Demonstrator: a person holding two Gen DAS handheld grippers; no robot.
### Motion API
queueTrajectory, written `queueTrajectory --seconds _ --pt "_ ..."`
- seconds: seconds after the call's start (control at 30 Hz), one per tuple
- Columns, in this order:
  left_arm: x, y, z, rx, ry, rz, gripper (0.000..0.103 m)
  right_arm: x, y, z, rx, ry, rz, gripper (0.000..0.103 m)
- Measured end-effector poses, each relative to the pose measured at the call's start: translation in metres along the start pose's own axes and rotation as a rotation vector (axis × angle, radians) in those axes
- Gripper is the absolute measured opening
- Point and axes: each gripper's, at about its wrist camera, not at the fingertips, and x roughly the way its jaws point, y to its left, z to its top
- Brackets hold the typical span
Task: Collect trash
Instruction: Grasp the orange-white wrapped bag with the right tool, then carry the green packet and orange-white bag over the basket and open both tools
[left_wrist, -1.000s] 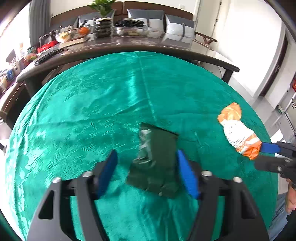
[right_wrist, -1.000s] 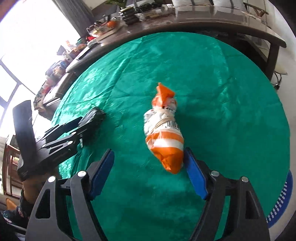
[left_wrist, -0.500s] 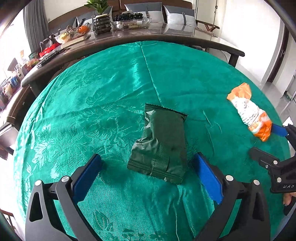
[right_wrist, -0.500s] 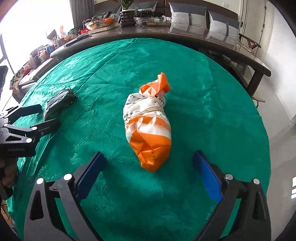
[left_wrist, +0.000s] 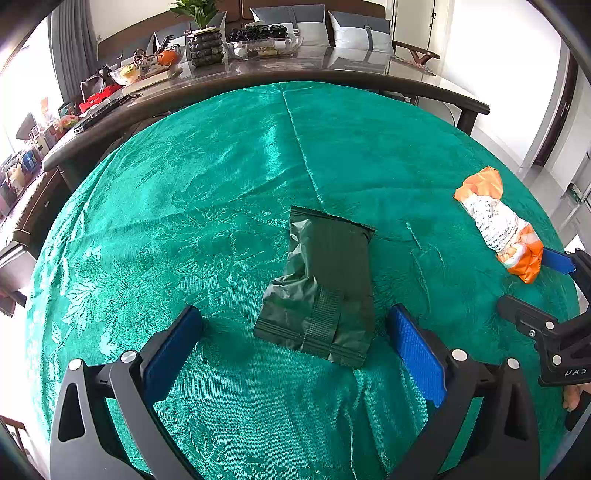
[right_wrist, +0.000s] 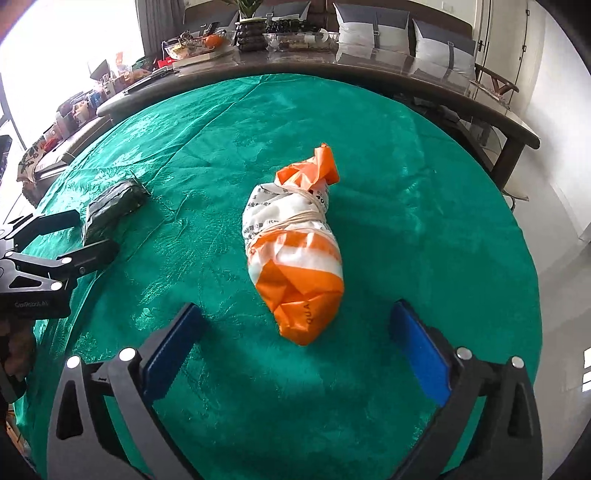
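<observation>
Tablecloth (left_wrist: 221, 184) carries both items. Left gripper (left_wrist: 295, 325) jaws just opened wide, straddling dark green packet (left_wrist: 325, 288), pads clear. Right gripper (right_wrist: 295, 317) jaws just opened wide around orange-white bag (right_wrist: 295, 254), no contact.

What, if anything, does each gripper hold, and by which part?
Nothing. The left gripper flanks the dark green foil wrapper; the right gripper flanks the orange-and-white tied bag. Both just opened.

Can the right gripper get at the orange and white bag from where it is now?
Probably yes. The right gripper has just been opening and its jaws now stand wide, either side of the orange and white bag's near end without touching it. Nothing lies between them on the green tablecloth.
</observation>
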Motion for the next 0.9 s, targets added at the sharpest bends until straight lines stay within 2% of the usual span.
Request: queueTrajectory --seconds 0.37,0.43,0.5,0.57,0.63,0.67,0.73,0.83,0.9 --pt "0.000 0.002 0.000 -0.003 -0.001 -0.008 0.099 0.000 0.000 0.000 0.000 0.000 0.000 0.099" --pt "-0.001 0.004 0.001 0.013 0.003 -0.044 0.098 -0.001 -0.001 0.000 0.007 -0.002 0.012 0.099" --pt "-0.003 0.011 0.003 0.032 0.013 -0.109 0.098 -0.004 -0.012 0.004 0.046 0.010 0.085 0.098" --pt "-0.005 0.017 0.006 0.024 0.020 -0.171 0.098 -0.011 -0.025 0.016 0.098 0.041 0.117 0.098" --pt "-0.005 0.016 0.013 0.037 0.028 -0.192 0.098 -0.022 -0.028 0.032 0.084 0.035 0.110 0.098" --pt "-0.006 0.013 0.016 0.058 0.025 -0.181 0.098 -0.023 -0.025 0.042 0.051 0.060 0.111 0.098" --pt "-0.007 0.005 0.024 0.100 0.020 -0.161 0.093 -0.018 -0.014 0.058 -0.017 0.129 0.117 0.098" --pt "-0.005 -0.002 0.032 0.136 0.038 -0.141 0.075 -0.003 -0.003 0.072 -0.062 0.172 0.109 0.098" --pt "-0.002 -0.005 0.034 0.163 0.069 -0.120 0.057 0.010 -0.003 0.074 -0.058 0.195 0.095 0.097"
